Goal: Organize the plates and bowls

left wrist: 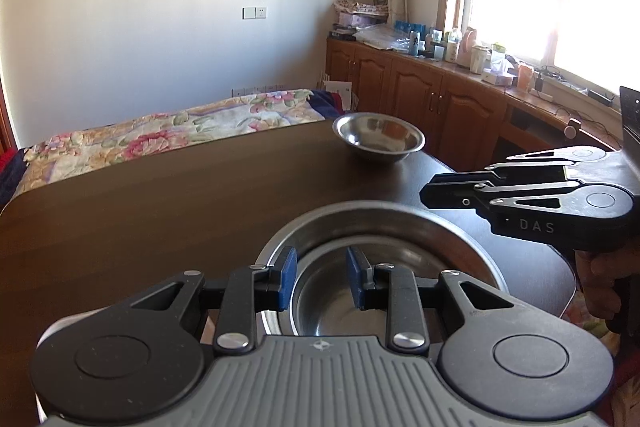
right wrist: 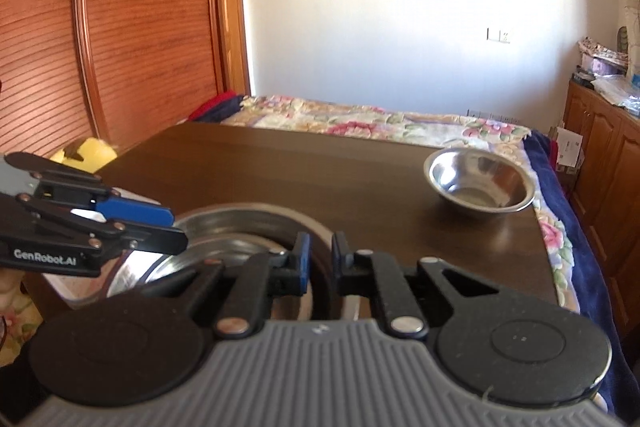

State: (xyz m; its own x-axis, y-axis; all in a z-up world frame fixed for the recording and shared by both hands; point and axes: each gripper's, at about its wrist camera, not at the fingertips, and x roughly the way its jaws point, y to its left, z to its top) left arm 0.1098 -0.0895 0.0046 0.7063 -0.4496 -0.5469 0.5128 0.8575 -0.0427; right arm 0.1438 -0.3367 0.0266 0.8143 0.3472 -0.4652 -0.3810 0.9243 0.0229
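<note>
L hand-held gripper (left wrist: pixel 321 277): fingers apart, nothing between, hovering over nested steel bowls (left wrist: pixel 384 227) at bottom centre of frame; smaller bowl sits inside bigger one. R hand-held gripper (right wrist: pixel 319 261): narrow gap btwn blue pads (right wrist: pixel 303 259), nothing gripped, low over same stack's rim. In L view it enters from right edge, side-on. Single steel bowl (left wrist: pixel 378 136) stands alone near far right corner of dark wood worktop (left wrist: pixel 160 207), well apart from stack. Floral bed (right wrist: pixel 360 123) behind worktop.

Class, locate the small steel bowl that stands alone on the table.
The small steel bowl sits by the table's far right corner in both wrist views, near the floral bedspread, beyond the nested steel dishes.
</note>
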